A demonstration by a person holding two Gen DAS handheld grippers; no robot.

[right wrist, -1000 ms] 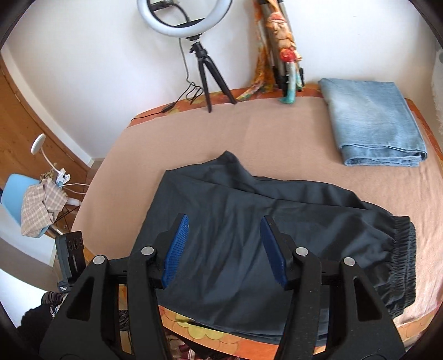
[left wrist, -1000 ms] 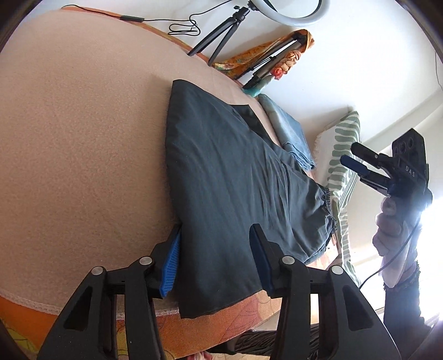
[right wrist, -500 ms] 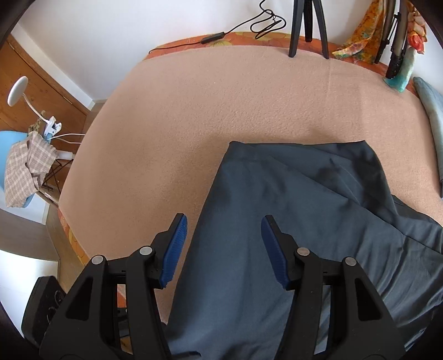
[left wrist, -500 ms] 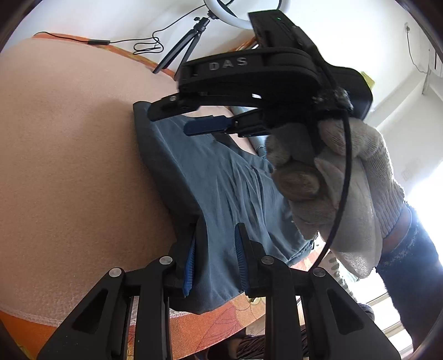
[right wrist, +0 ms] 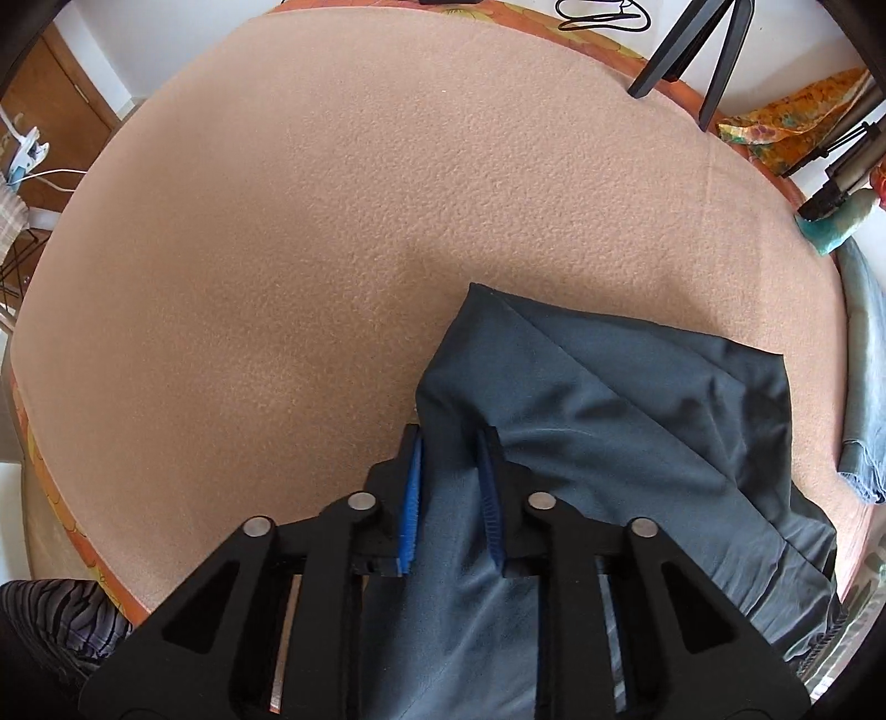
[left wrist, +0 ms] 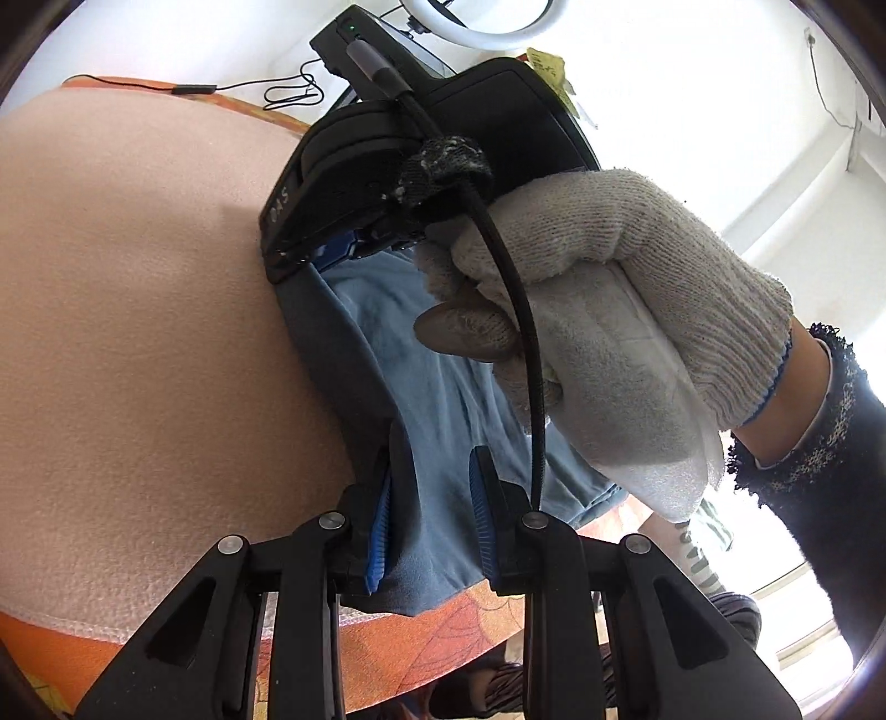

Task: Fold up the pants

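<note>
Dark grey-blue pants [right wrist: 637, 399] lie on the peach blanket [right wrist: 332, 221], legs folded together. In the left wrist view my left gripper [left wrist: 429, 498] is shut on the pants [left wrist: 443, 399] at the hem corner near the bed's front edge. My right gripper [right wrist: 448, 487] is shut on the pants at the other hem corner. It also shows in the left wrist view [left wrist: 332, 249], held by a gloved hand [left wrist: 598, 288], farther along the same hem edge. The waistband is hidden.
A folded pair of light blue jeans [right wrist: 864, 387] lies at the blanket's right edge. Tripod legs [right wrist: 692, 50], a ring light [left wrist: 487, 27] and a cable [left wrist: 288, 94] stand at the far side by the wall. The orange bed edge [left wrist: 470, 615] is just below my left gripper.
Both grippers have closed on the hem of the pants. The right gripper has moved left across the pants to the far hem corner and dropped to the blanket.
</note>
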